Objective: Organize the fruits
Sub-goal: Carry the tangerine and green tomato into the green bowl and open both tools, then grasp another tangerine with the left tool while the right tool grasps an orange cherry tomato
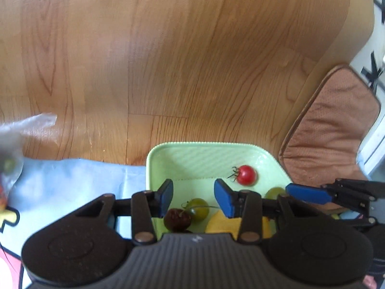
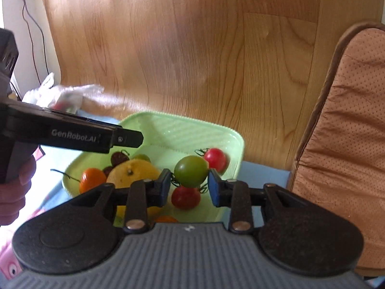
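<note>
surface: wooden table [image 1: 168,48], light oak grain, plank seams visible
cloth: pale blue printed cloth [image 1: 72,180] lying on table at 7 o'clock in left wrist view, pink and yellow print at its near edge
tray: light green tray [image 1: 204,154] at 6 o'clock, its left part resting on the cloth
bag: clear plastic bag [image 2: 69,94] at 9 o'clock on the table, blurred, contents unclear
table edge: rounded corner at 2 o'clock

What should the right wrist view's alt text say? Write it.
A green tomato sits between the blue pads of the right gripper, grip unclear, above a pale green tray of red, orange and yellow fruit, wooden table beyond.
</note>
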`<action>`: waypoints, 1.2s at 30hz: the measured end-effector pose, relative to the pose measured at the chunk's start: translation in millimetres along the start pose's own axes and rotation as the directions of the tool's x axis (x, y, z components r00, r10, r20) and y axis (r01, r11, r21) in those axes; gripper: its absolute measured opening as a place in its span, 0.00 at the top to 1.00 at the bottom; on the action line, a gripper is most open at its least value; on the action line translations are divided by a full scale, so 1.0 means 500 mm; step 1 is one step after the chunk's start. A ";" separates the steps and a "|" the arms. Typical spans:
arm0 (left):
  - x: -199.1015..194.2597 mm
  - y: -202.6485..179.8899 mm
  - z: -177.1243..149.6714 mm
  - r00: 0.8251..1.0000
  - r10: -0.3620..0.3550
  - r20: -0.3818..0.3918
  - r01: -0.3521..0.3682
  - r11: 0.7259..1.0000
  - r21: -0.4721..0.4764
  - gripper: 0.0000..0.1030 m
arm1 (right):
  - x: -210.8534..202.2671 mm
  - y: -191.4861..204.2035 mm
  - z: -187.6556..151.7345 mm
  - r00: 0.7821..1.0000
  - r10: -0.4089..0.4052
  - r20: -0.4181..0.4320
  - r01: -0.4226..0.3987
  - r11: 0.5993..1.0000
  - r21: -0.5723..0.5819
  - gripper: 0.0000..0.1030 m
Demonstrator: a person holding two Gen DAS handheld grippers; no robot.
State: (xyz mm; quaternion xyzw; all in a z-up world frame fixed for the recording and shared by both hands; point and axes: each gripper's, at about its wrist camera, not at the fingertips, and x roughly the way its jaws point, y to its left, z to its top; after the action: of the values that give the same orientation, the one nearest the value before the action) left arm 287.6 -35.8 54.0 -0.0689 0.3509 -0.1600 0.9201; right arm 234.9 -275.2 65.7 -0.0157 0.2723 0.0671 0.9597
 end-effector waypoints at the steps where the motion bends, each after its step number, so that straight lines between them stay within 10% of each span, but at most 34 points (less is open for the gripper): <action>1: -0.015 0.002 -0.003 1.000 -0.007 0.012 0.007 1.000 -0.007 0.63 | -0.013 0.001 0.002 1.000 -0.004 0.017 0.004 1.000 -0.002 0.59; 12: -0.224 -0.029 -0.138 0.986 -0.097 0.135 0.085 0.992 0.094 0.63 | -0.226 0.042 -0.115 0.986 0.056 0.157 -0.063 0.997 0.042 0.60; 26: -0.095 -0.095 -0.202 0.998 -0.058 0.005 0.057 0.986 0.154 0.45 | -0.133 0.136 -0.179 0.998 0.036 0.058 -0.020 0.968 -0.251 0.71; 36: -0.133 -0.088 -0.244 0.997 -0.073 -0.012 0.074 0.986 0.152 0.65 | -0.159 0.154 -0.207 0.998 0.064 -0.003 -0.063 0.973 -0.224 0.70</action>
State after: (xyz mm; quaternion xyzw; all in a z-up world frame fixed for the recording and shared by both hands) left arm 148.8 -56.1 15.1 -0.0108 0.3376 -0.2205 0.9150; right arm 103.7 -215.3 19.9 -0.1148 0.2614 0.1282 0.9498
